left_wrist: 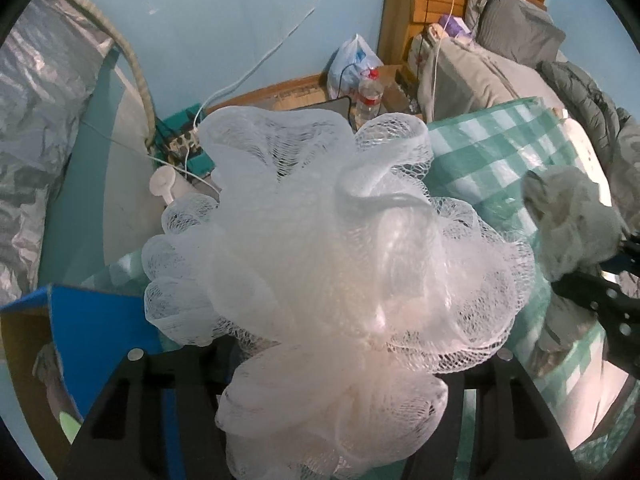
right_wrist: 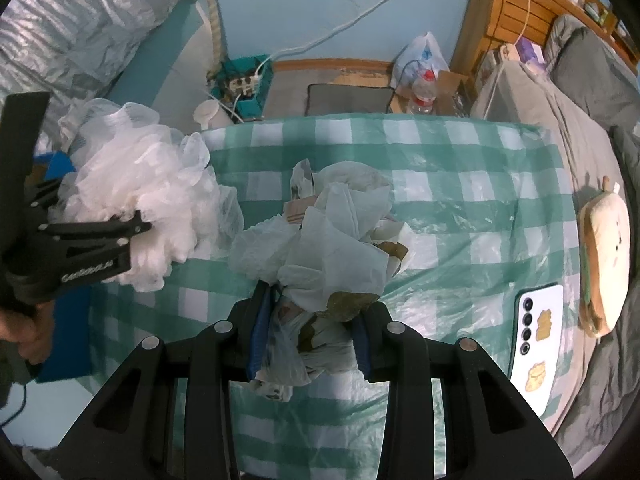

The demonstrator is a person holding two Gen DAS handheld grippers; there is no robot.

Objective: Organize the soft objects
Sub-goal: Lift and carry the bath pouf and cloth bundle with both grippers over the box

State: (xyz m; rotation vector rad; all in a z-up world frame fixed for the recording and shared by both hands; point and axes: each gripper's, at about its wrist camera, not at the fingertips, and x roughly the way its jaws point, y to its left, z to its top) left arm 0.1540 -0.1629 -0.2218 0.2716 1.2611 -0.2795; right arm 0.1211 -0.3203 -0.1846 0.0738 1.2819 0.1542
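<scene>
White mesh pouf (left_wrist: 336,264) clamped in left tool (left_wrist: 320,364), crumpled bag bundle (right_wrist: 328,248) clamped in right tool (right_wrist: 308,336)

Counted across both views:
- 2 grippers: left gripper (right_wrist: 138,226), right gripper (right_wrist: 306,326).
- 1 white mesh bath pouf (left_wrist: 340,248).
- 1 crumpled bundle of plastic bags (right_wrist: 332,240).
- 1 plush toy (right_wrist: 606,264), toast-shaped.
- 1 phone (right_wrist: 538,340), 2 stickers noted on its back.
- 1 checked tablecloth (right_wrist: 460,168).
- 1 water bottle (right_wrist: 422,92), red cap.
- 1 blue box (left_wrist: 100,332).
- 1 power strip (right_wrist: 240,84).
- 1 hand (right_wrist: 34,336) seen, at left gripper.
</scene>
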